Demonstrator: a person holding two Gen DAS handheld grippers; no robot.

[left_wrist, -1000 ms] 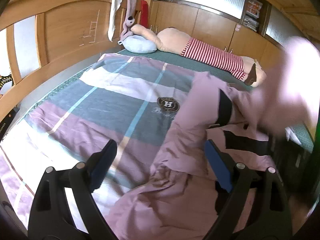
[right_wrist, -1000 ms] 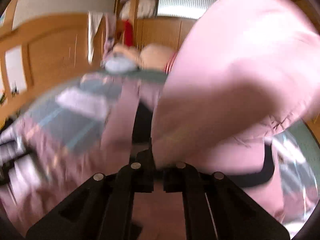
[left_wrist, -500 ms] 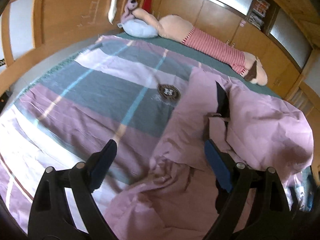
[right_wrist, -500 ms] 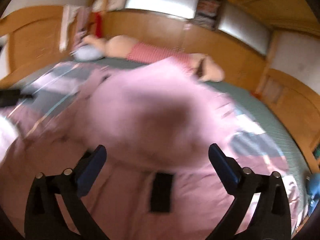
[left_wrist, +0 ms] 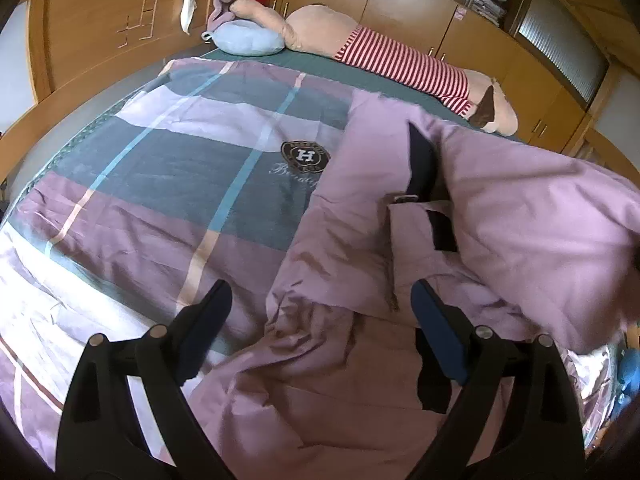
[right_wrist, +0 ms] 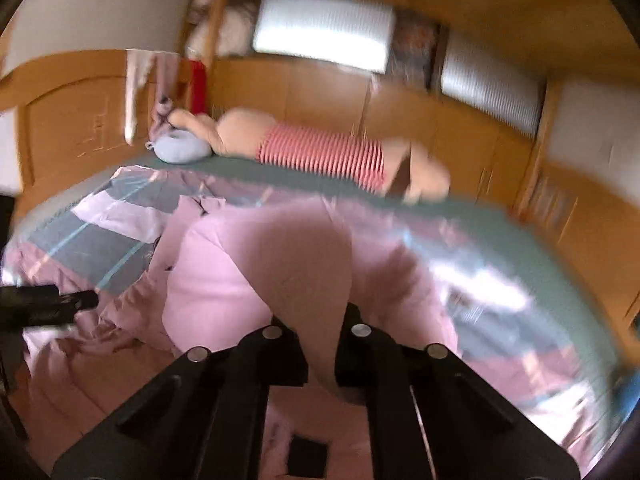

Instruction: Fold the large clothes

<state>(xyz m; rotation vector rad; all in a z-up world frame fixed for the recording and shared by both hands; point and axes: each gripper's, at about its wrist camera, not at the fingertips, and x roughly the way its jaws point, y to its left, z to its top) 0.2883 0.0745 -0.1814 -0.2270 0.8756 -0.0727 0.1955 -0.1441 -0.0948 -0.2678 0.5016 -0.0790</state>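
A large pink garment [left_wrist: 360, 248] with black straps [left_wrist: 420, 164] lies rumpled on the bed. My left gripper [left_wrist: 320, 320] is open and empty, hovering just above the garment's near part. In the right wrist view my right gripper [right_wrist: 322, 356] is shut on a fold of the pink garment [right_wrist: 288, 264], which rises taut from between its fingers. The left gripper [right_wrist: 48, 306] shows at the left edge of that blurred view.
The bed carries a plaid purple and teal cover [left_wrist: 180, 168]. A long plush toy in a red-striped shirt [left_wrist: 400, 64] and a blue cushion [left_wrist: 248, 40] lie at the far side. Wooden headboard and cabinets [left_wrist: 100, 28] surround the bed.
The right gripper let go of the garment, opened, then shut again on a fold of it. The garment's flung part settled on the bed. The left gripper stayed open and tilted down.
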